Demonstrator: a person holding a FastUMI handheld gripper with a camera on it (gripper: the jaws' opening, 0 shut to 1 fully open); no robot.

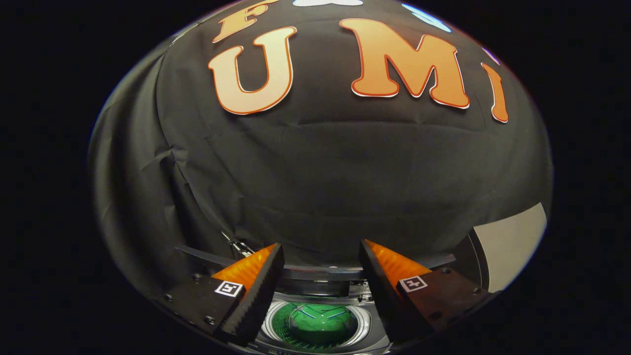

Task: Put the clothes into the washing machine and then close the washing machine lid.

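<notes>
While the gripper [320, 276] hung above the washing machine [315, 340], its fingers stood wide apart and held nothing; no cloth lay between them. Taking the midpoint between the fingertips as the clock's centre, the machine's open drum [315, 323] lay at six o'clock, straight below and seen through the gap between the two fingers. A green item [318, 320], probably the clothes, sat inside the drum, though whether it was fabric or only a lit interior could not be told with certainty. A dark raised edge [320, 271], likely the machine's lifted lid, ran from nine o'clock to three o'clock just beyond the fingertips, its long axis crosswise to the fingers. Judged from this, loading looked finished and closing the lid remained. That move would turn on the lid lying ahead and across, so the tool would need to come over its edge and press it down toward six o'clock.
</notes>
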